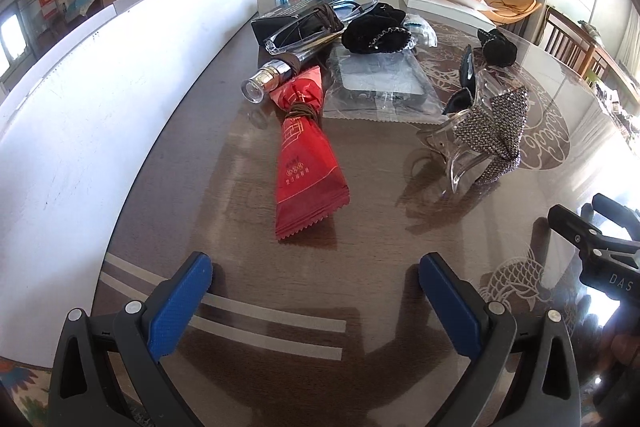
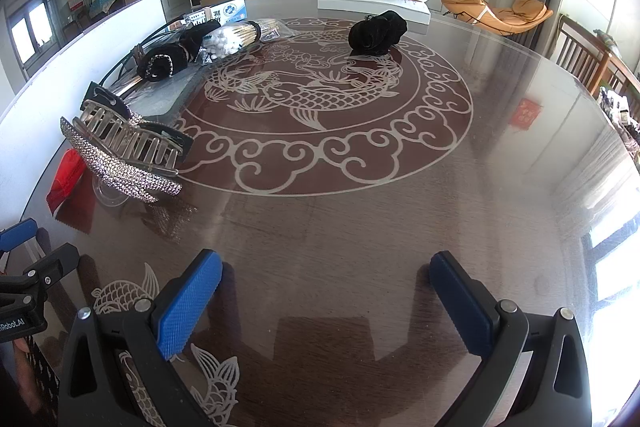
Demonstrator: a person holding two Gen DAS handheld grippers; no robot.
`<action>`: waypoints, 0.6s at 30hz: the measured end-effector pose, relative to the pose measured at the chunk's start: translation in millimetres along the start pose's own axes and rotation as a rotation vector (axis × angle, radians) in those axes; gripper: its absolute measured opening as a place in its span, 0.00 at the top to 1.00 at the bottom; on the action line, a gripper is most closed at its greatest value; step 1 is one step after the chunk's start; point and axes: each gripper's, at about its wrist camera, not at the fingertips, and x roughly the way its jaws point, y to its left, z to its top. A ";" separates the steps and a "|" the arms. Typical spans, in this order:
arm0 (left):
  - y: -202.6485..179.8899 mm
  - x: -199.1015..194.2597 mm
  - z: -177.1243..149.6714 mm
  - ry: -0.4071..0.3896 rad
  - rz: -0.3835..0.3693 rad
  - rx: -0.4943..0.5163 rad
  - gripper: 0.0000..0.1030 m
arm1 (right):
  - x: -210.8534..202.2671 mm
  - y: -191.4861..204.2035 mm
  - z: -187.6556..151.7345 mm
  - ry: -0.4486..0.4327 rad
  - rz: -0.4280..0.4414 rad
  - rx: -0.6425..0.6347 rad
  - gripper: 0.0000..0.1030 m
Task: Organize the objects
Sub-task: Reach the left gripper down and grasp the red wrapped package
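A red snack packet [image 1: 306,163] lies on the glass table straight ahead of my open, empty left gripper [image 1: 316,291]. Beyond it lie a folded brown umbrella [image 1: 288,67], clear glasses [image 1: 320,23], a plastic-wrapped flat item [image 1: 380,83] and a black scrunchie [image 1: 376,35]. A rhinestone hair claw [image 1: 484,135] stands to the right; it also shows at the left of the right wrist view [image 2: 128,151]. A second black scrunchie [image 2: 376,33] sits alone at the far middle. My right gripper [image 2: 326,295] is open and empty over bare glass.
A white board [image 1: 100,99] runs along the table's left edge. A flat white box [image 2: 376,3] lies at the far edge. Cotton swabs and a bundle of sticks [image 2: 240,35] lie in the left pile. Wooden chairs [image 2: 588,59] stand at the right.
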 end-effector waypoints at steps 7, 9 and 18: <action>9.4 30.1 45.8 0.036 0.011 -0.017 0.00 | 0.2 0.1 0.5 0.000 -0.001 0.000 0.00; 9.1 37.6 58.1 0.053 0.015 -0.025 0.00 | 0.1 -0.1 0.2 0.000 -0.001 0.000 0.00; 5.1 45.5 69.0 0.020 0.003 -0.003 0.00 | 0.1 -0.2 -0.1 0.000 -0.001 0.000 0.00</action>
